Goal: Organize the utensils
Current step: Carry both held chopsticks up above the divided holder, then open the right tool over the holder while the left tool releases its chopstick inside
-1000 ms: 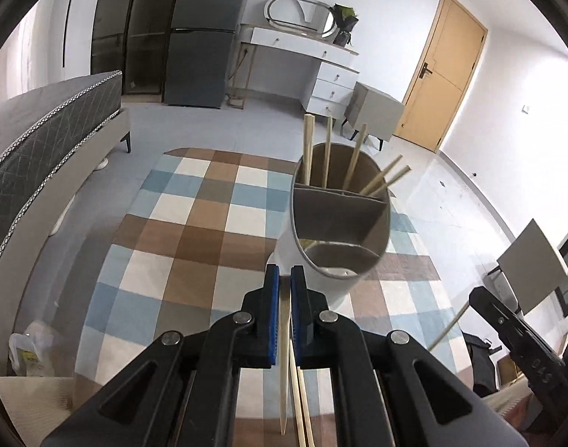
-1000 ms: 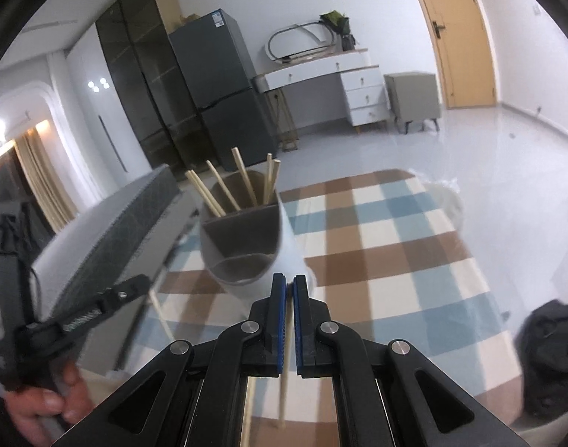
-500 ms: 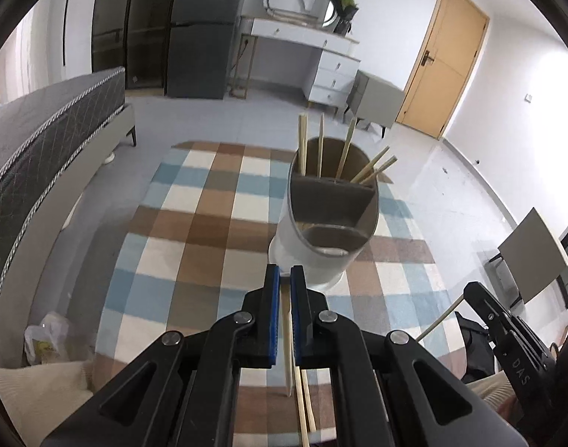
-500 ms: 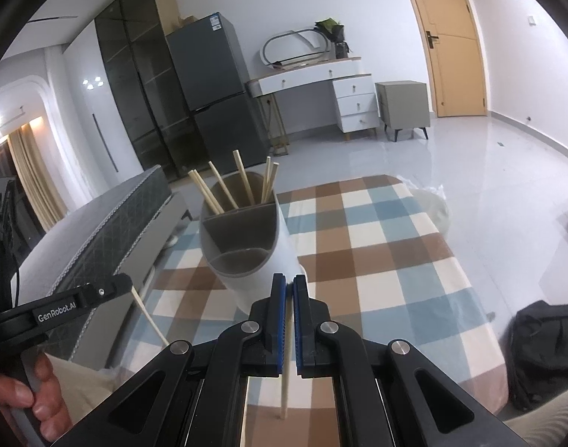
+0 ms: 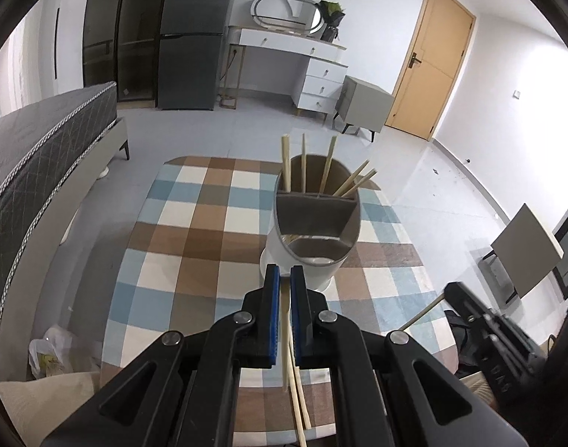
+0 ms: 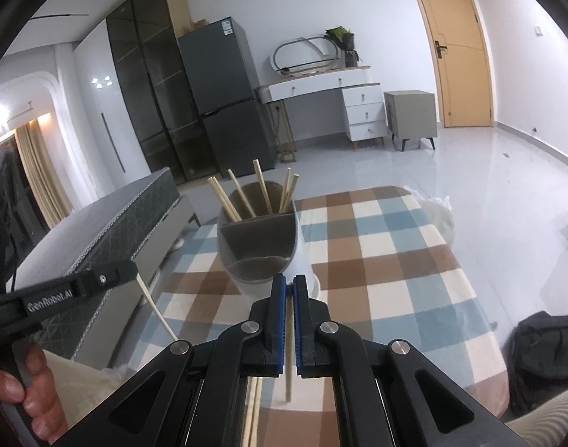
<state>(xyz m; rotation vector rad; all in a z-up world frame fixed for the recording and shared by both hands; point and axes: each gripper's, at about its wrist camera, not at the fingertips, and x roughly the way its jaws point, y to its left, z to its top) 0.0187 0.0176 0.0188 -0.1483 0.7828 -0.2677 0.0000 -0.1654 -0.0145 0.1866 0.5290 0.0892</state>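
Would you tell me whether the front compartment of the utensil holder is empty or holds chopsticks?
Empty, as far as visible: the utensil holder shows a bare front compartment, while all five chopsticks stand in its rear section.

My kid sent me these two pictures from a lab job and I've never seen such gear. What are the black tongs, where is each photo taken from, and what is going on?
No robot here: a person holds a hand-held claw in each hand, and each claw carries a wide-angle camera looking along its two fingers. One picture is from the left claw, the other from the right claw. Each also shows up at the edge of the other's picture.

Both claws are shut, each on one chopstick: the left one's chopstick and the right one's chopstick hang down between the blue pads.

Ahead, on a checked tablecloth, stands a white holder with compartments. Its far compartment already has five chopsticks standing in it; the near ones look mostly empty. More chopsticks lie on the cloth under the left claw.

The job is sorting utensils, so these two probably go into the holder next.
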